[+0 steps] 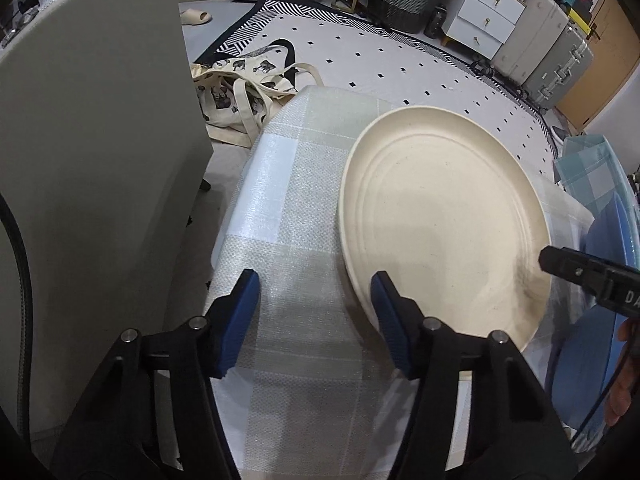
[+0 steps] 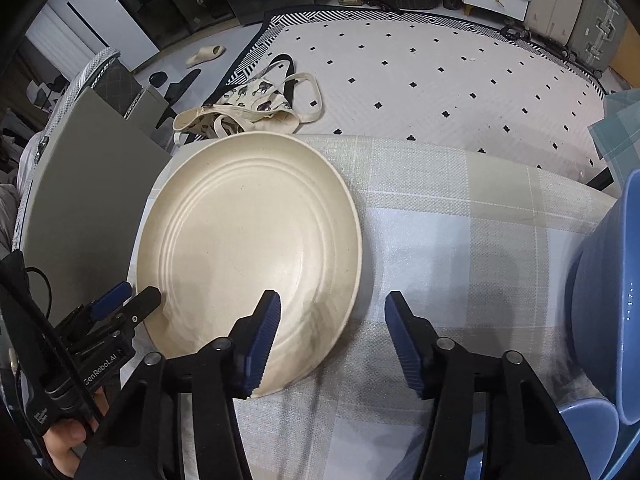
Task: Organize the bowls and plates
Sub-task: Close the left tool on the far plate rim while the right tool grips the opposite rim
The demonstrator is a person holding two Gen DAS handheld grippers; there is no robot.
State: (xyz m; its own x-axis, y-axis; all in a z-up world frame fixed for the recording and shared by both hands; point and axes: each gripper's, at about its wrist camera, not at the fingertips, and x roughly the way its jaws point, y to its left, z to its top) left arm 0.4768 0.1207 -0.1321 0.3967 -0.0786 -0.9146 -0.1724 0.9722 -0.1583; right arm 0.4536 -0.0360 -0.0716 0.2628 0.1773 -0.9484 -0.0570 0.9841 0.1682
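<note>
Straddling opposite rims of the cream plate (image 1: 444,216), the left gripper (image 1: 316,304) and right gripper (image 2: 332,328) both stand half-open, pads not yet pressing, so a lopsided squeeze could tip or skid the plate off the slick checked tablecloth (image 2: 460,208). Blue bowls (image 2: 604,300) sit just beside the right gripper, a tote bag (image 2: 256,108) lies on the dotted rug (image 2: 440,60) beyond.

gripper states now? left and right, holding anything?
Left gripper: open, straddling the cream plate rim, not gripping.
Right gripper: open, straddling the plate's opposite rim, holding nothing.
</note>
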